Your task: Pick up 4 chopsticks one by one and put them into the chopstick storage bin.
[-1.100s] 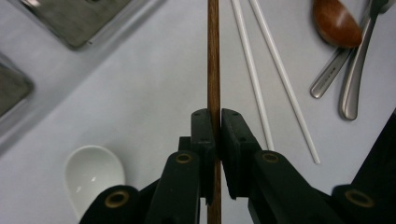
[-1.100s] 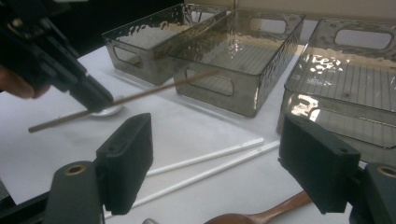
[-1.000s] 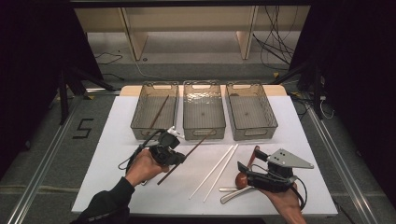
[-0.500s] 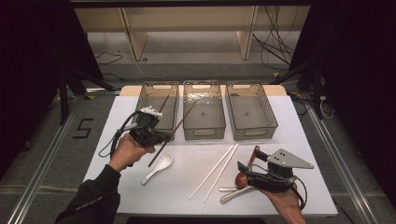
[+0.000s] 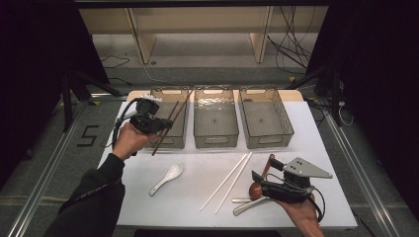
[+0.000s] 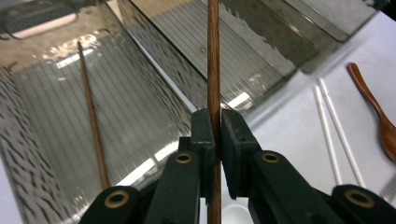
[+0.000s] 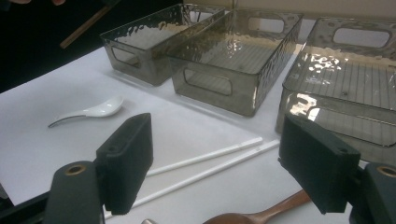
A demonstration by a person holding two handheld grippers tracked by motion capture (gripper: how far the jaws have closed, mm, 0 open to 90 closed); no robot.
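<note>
At the left, the left gripper (image 5: 163, 124) is held above the left bin (image 5: 184, 139), and its black jaws are pressed on a thin, round brown chopstick (image 5: 169, 123) of wood. In the left gripper view the stick passes straight up between the two jaw pads, with the bin under it. A second brown chopstick (image 6: 92, 118) lies slanted inside this bin. The bin is of smoky clear plastic with a ribbed floor and a rippled wall. The middle bin (image 5: 216, 137) and the right bin (image 5: 267, 139) have the same material and shape, long with cut-out handles; the three stand side by side at the far part of the table.

On the white, smooth table sheet (image 5: 197, 173) lies a glossy white spoon (image 5: 167, 178), then two thin white chopsticks (image 5: 230, 180) lying almost parallel. A polished brown wooden spoon (image 5: 258, 186) and a metal spoon (image 5: 247, 205) lie just beside the right gripper (image 5: 255, 178), whose jaws are spread wide and hold nothing.

Around the table the room is dark, with black curtains, a grey floor with cables, and pale wooden furniture behind.
</note>
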